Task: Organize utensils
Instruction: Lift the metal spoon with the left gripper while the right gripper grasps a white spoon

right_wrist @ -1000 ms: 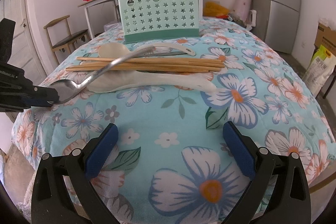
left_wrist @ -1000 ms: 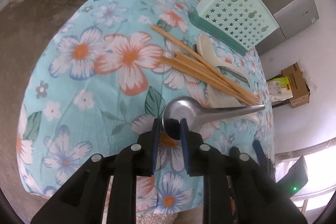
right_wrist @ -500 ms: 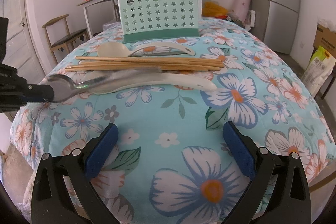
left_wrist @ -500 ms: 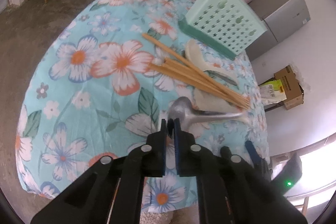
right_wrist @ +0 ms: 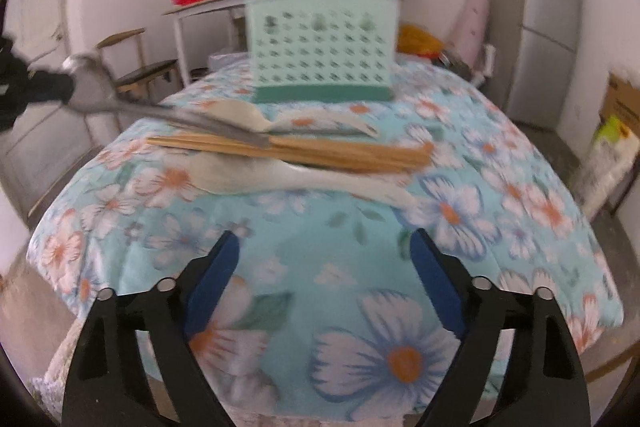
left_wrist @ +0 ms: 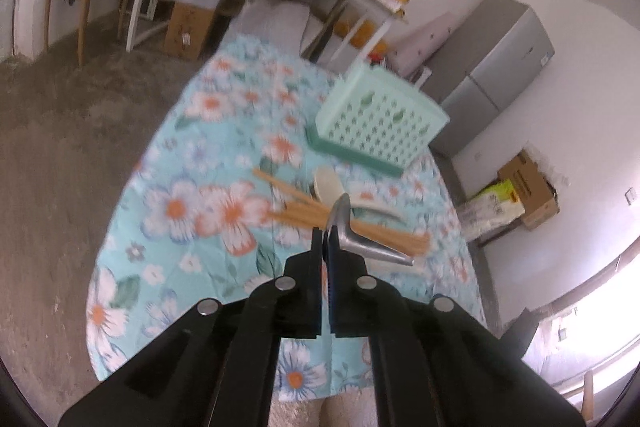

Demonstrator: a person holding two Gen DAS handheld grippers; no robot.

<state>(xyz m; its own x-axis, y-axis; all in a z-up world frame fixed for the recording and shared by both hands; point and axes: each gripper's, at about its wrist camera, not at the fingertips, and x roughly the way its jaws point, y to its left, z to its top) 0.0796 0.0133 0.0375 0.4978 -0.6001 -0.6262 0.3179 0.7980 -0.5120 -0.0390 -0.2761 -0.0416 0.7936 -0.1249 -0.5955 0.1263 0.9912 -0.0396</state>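
Note:
My left gripper (left_wrist: 329,247) is shut on the bowl of a metal spoon (left_wrist: 362,241) and holds it lifted above the table; the spoon also shows in the right wrist view (right_wrist: 160,111), its handle slanting down over the chopsticks. A bundle of wooden chopsticks (right_wrist: 304,149) (left_wrist: 304,215) lies on the floral tablecloth between two white plastic spoons (right_wrist: 304,179) (right_wrist: 256,115). A mint green perforated utensil basket (right_wrist: 322,45) (left_wrist: 378,125) stands behind them. My right gripper (right_wrist: 324,283) is open and empty above the near table edge.
The round table (right_wrist: 500,235) drops off at its edges all around. A grey fridge (right_wrist: 536,27) stands at the right, a wooden chair (right_wrist: 136,67) and a cluttered white side table (right_wrist: 224,3) behind. Cardboard boxes (left_wrist: 528,187) sit on the floor.
My left gripper has closed on the spoon's bowl and lifted it up off the table, tilting the handle down. My right gripper has moved forward slightly and stays open.

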